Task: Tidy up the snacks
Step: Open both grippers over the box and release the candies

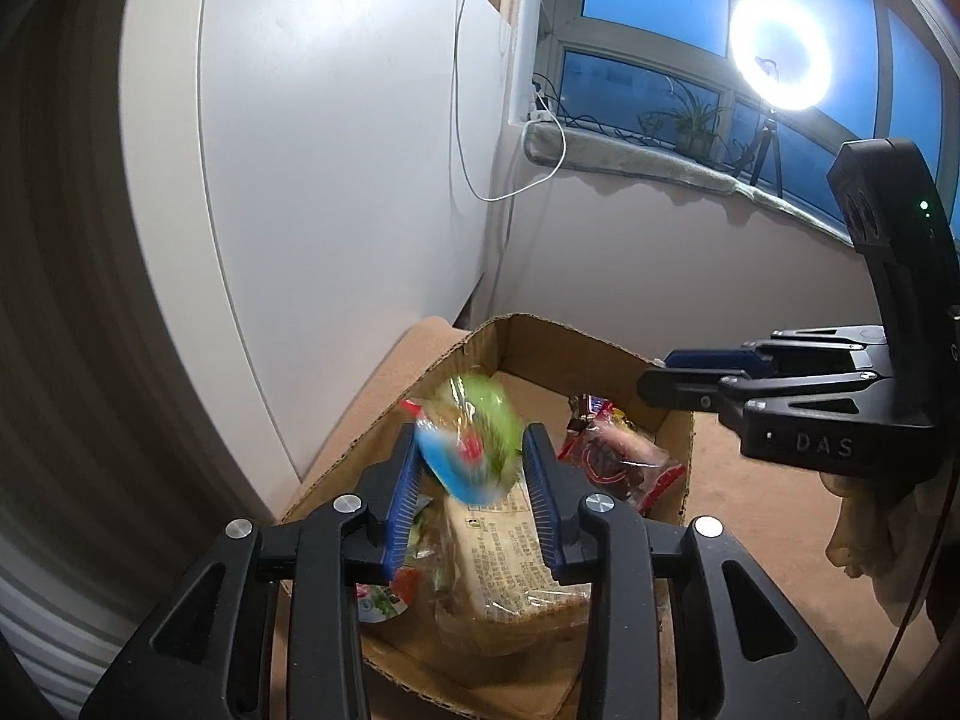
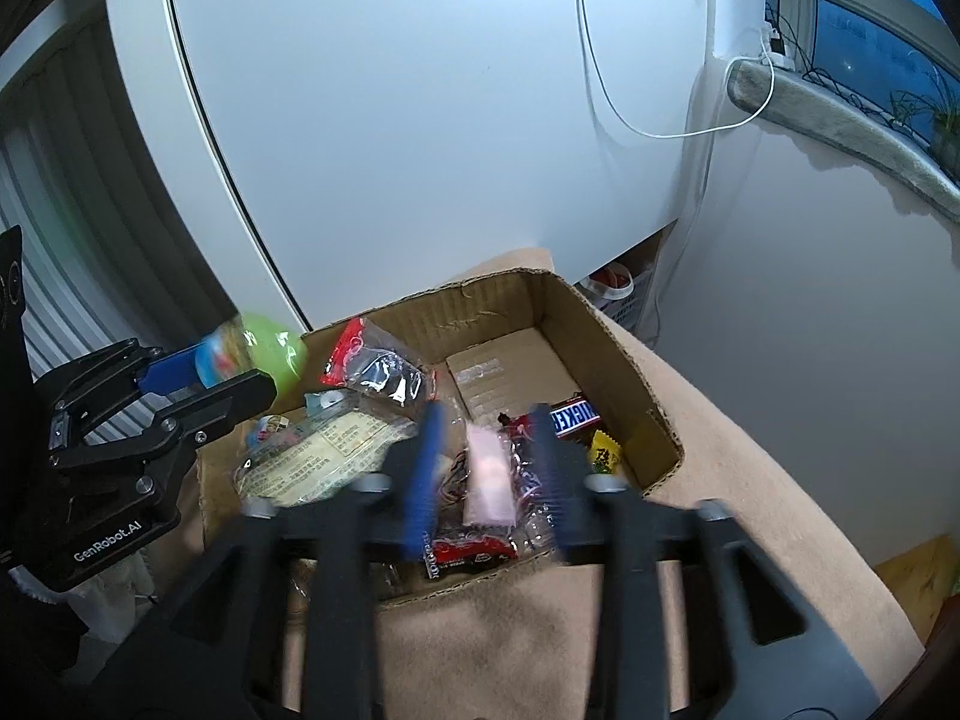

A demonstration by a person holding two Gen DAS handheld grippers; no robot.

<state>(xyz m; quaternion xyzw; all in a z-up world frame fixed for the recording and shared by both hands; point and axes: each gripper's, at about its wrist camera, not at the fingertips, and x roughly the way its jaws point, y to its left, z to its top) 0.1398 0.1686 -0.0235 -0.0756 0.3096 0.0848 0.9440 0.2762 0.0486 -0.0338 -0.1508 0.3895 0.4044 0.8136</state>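
Observation:
An open cardboard box (image 1: 564,336) (image 2: 456,294) sits on a beige cushion and holds several snacks. My left gripper (image 1: 472,438) (image 2: 240,372) hovers over its left side. A green and blue packet (image 1: 480,438) (image 2: 270,348) is between the jaws, blurred while the fingers stay sharp, so it looks loose. My right gripper (image 2: 487,414) (image 1: 660,372) is over the box's right part with jaws apart. A pink packet (image 2: 489,474) lies between them with gaps on both sides. Below are a bread pack (image 1: 510,546) (image 2: 324,450), a red packet (image 1: 618,456) and a Snickers bar (image 2: 573,417).
A white cabinet (image 1: 336,150) stands close behind the box, with a white cable (image 1: 462,120) hanging down it. A window sill (image 1: 648,156) with plants and a ring light (image 1: 780,54) are at the back right. The beige cushion (image 2: 720,450) extends to the right of the box.

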